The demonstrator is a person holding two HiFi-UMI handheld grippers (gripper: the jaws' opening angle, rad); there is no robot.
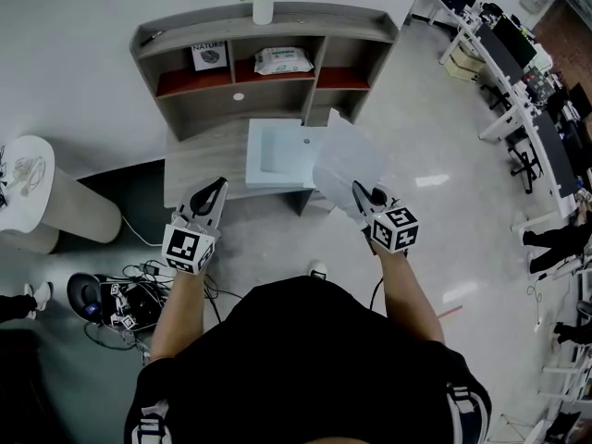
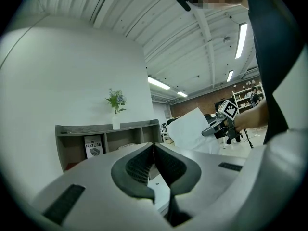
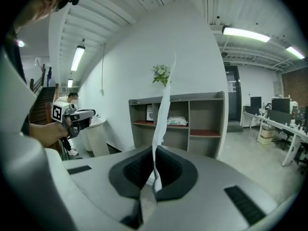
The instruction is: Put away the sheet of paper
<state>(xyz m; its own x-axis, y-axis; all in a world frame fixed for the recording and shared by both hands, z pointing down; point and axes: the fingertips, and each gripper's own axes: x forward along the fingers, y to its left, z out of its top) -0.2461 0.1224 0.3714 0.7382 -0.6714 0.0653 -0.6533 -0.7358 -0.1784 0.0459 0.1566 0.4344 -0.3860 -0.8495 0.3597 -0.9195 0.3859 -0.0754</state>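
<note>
Grey counter (image 1: 199,160) stands ahead of both outstretched forearms, a white tray (image 1: 275,151) on it. Over the counter's right front corner, the right hand-held gripper (image 1: 357,189), tipped slightly down, grasps the sheet of paper (image 1: 344,160). The left hand-held gripper (image 1: 219,186) is level and clenched empty before the counter's front edge.

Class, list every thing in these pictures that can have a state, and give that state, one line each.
left gripper, shut, empty.
right gripper, shut on the sheet of paper.
sheet of paper, clamped by one edge, in the air, not yet put away.
drawer, apparently pulled open.
vase, upright on top of the shelf unit.
</note>
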